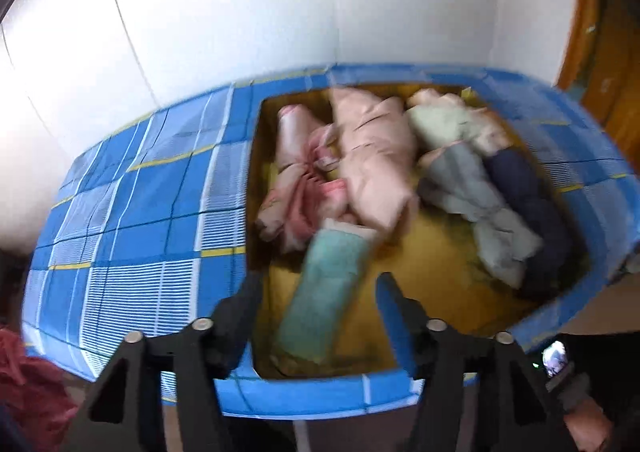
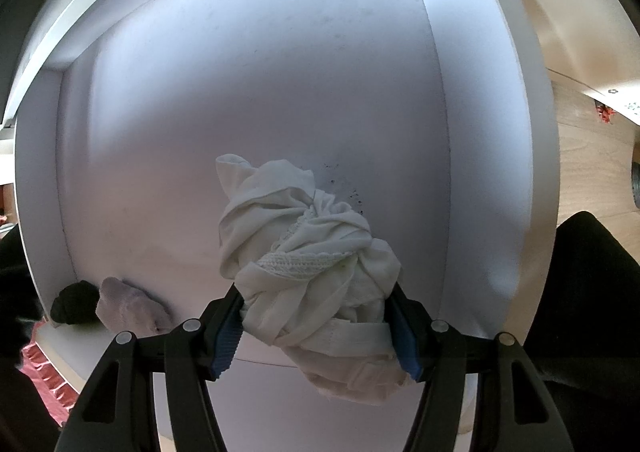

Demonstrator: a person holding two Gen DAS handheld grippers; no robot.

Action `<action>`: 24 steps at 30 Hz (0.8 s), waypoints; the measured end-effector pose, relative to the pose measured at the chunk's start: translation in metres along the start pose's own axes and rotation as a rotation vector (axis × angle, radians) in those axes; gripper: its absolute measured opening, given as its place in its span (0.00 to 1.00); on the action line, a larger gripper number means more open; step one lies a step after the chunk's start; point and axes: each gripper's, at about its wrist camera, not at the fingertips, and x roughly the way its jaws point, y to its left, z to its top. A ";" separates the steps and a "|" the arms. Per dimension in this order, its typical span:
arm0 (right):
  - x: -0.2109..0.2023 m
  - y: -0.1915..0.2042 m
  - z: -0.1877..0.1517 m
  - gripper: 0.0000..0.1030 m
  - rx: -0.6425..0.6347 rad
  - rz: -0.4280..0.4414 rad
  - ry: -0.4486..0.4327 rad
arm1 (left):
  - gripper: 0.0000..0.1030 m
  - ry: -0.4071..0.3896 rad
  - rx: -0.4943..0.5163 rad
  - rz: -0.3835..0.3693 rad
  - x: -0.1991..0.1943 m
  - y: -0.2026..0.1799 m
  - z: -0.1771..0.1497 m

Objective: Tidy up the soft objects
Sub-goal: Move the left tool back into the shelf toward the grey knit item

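White wall (image 1: pixel 200 32) was seen behind a blue plaid storage box (image 1: pixel 132 212), its yellow-lined interior (image 1: pixel 432 272) open on top; view was motion-blurred. Rolled soft clothes were packed inside: a pink bundle (image 1: pixel 296 180) at left, a pale pink garment (image 1: pixel 376 156) beside it, a light green piece (image 1: pixel 444 120) at the back right, a grey-green roll (image 1: pixel 480 204) and a navy roll (image 1: pixel 532 204) along the right side. A teal roll (image 1: pixel 324 288) was lying at the front of the box, between the fingers of the left gripper (image 1: pixel 320 292). Jaws were spread wide; whether the pads touched the roll could not be told through the blur.

White shelf compartment (image 2: pixel 280 72) was filling the right wrist view. The right gripper (image 2: pixel 316 316) was clamped on a white bundled garment (image 2: pixel 304 244) with lace trim, jaws at medium width and blue pads (image 2: pixel 228 344) pressed against both sides of it. The bundle was held just over the shelf floor. A grey sock (image 2: pixel 132 308) and a black sock (image 2: pixel 74 302) were lying touching each other at the compartment's left front corner, apart from the bundle.
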 end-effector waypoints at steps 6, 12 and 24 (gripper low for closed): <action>0.000 0.001 0.000 0.62 -0.001 -0.005 0.000 | 0.77 -0.093 0.114 -0.156 -0.032 -0.025 -0.050; 0.000 0.004 0.000 0.62 -0.005 -0.011 0.003 | 0.85 0.139 0.282 -0.284 0.001 -0.070 -0.113; 0.004 0.002 0.002 0.62 -0.002 0.012 0.017 | 0.85 0.775 0.389 -0.310 0.141 -0.154 -0.224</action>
